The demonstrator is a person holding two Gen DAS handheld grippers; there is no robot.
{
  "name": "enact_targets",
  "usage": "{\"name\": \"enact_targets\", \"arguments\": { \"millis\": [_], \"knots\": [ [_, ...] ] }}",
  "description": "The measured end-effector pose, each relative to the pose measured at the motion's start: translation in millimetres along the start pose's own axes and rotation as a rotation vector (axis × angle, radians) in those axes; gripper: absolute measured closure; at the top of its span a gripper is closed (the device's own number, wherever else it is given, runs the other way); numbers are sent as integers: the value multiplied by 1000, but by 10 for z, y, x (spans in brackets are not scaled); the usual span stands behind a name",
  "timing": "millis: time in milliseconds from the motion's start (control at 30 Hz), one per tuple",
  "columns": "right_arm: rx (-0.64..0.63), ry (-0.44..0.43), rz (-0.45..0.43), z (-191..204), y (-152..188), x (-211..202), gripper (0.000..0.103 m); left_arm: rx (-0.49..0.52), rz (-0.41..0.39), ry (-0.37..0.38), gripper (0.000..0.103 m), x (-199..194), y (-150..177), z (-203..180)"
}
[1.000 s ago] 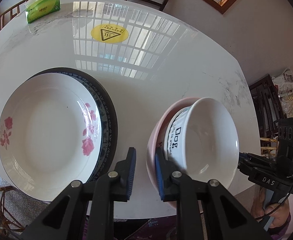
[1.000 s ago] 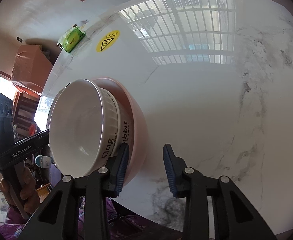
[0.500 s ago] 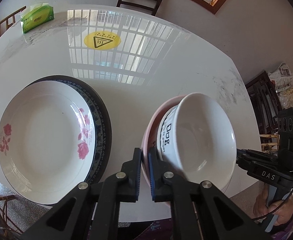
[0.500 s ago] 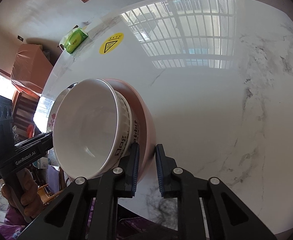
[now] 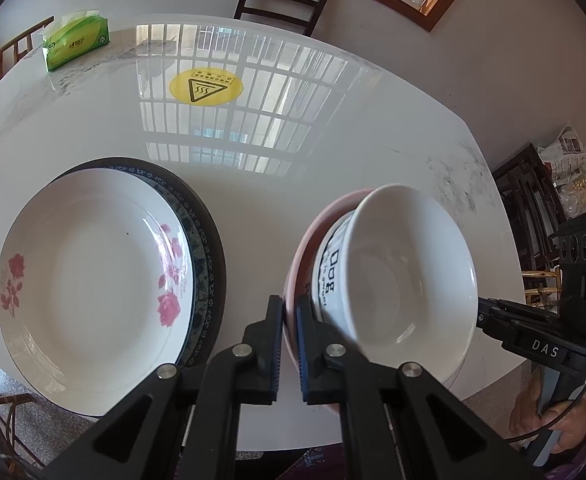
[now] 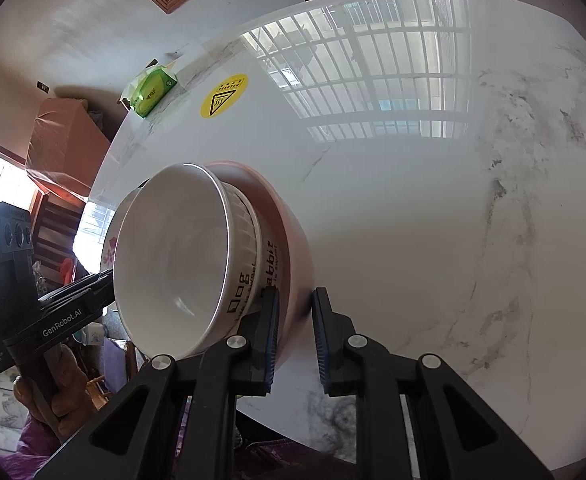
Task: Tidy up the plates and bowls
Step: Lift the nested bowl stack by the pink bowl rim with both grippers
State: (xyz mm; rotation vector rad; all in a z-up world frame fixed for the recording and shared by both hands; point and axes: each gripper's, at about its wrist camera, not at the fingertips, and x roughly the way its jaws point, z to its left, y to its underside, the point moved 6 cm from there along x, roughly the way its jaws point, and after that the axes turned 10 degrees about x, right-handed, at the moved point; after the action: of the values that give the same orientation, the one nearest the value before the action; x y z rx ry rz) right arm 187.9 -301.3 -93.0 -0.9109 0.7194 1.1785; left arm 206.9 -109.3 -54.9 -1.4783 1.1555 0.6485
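Bright daylight, tabletop point(image 5: 333, 140) window glare

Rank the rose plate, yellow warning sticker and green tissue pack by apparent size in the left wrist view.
1. rose plate, though nearest
2. yellow warning sticker and green tissue pack: alike, unranked

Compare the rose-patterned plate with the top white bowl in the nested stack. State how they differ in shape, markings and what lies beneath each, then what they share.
The rose-patterned plate is wide and shallow; the top white bowl is deep with steep walls. The plate bears pink roses inside; the bowl has black lettering outside. The plate rests on a dark blue-patterned plate; the bowl nests in bowls ending in a pink bowl. Both are white and empty.
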Motion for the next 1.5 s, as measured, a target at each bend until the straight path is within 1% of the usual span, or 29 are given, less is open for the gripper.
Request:
{"name": "enact_targets", "arguments": {
  "millis": [200,333,433,600,667,733,767,833,933,1300,1500],
  "knots": [
    [6,-13,3,-19,1,6,85,13,-5,-3,97,-6,-21,-8],
    [0,-7,4,-32,-1,4,85,20,-5,-9,97,3,-32,-9],
    [-39,27,-8,-8,3,8,86,38,-2,-30,97,4,-27,-34],
    [-35,28,-7,-11,-9,13,86,96,-10,-59,97,3,-34,-133],
    [-16,30,1,-30,-21,19,86,77,3,-44,97,19,-31,-122],
    [-30,47,-6,2,-15,14,86,37,-2,-8,97,33,-42,-78],
    [-32,54,-9,16,-9,15,86,33,-4,-3,97,34,-45,-70],
    [-32,50,-13,20,2,12,86,42,-6,-5,97,18,-45,-64],
    [-14,23,-21,-6,-4,10,86,85,-9,-24,97,18,-48,-97],
    [32,-27,-16,-36,0,-13,85,70,0,-37,97,32,-64,-87],
    [36,-42,-14,-25,-5,-2,85,85,-1,-54,98,28,-74,-100]
  ]
}}
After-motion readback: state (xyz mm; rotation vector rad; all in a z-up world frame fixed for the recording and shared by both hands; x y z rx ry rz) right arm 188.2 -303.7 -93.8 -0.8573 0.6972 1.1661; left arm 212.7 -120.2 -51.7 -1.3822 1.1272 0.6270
